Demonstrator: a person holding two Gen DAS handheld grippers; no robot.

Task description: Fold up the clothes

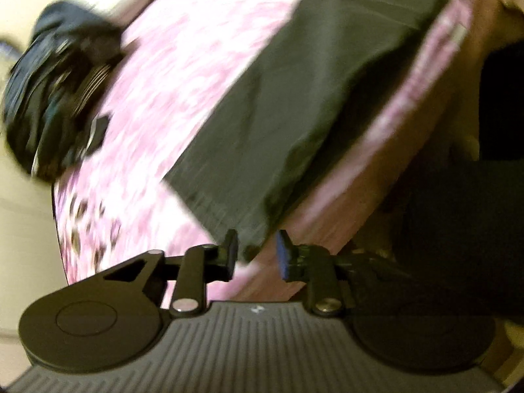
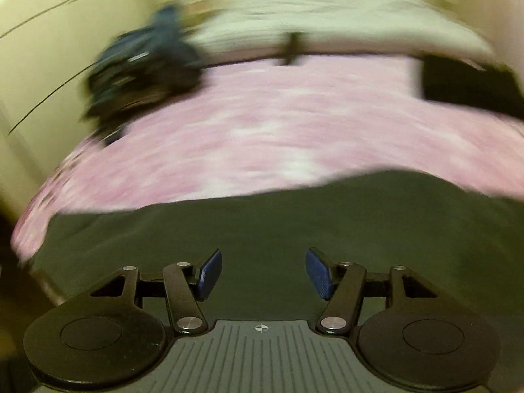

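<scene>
A dark olive garment (image 1: 294,104) lies flat on a pink patterned bedspread (image 1: 170,91), reaching the bed's near edge. My left gripper (image 1: 257,255) is open, its blue-padded fingers either side of the garment's near corner, which sits between them. In the right wrist view the same garment (image 2: 262,222) fills the foreground on the bedspread (image 2: 262,124). My right gripper (image 2: 263,273) is open wide and empty just above the cloth. Both views are motion-blurred.
A heap of dark clothes (image 1: 55,98) sits at the bed's far side; it also shows in the right wrist view (image 2: 144,65). A white pillow or duvet (image 2: 327,19) lies at the head. A black folded item (image 2: 468,82) lies at the right. Cream walls surround the bed.
</scene>
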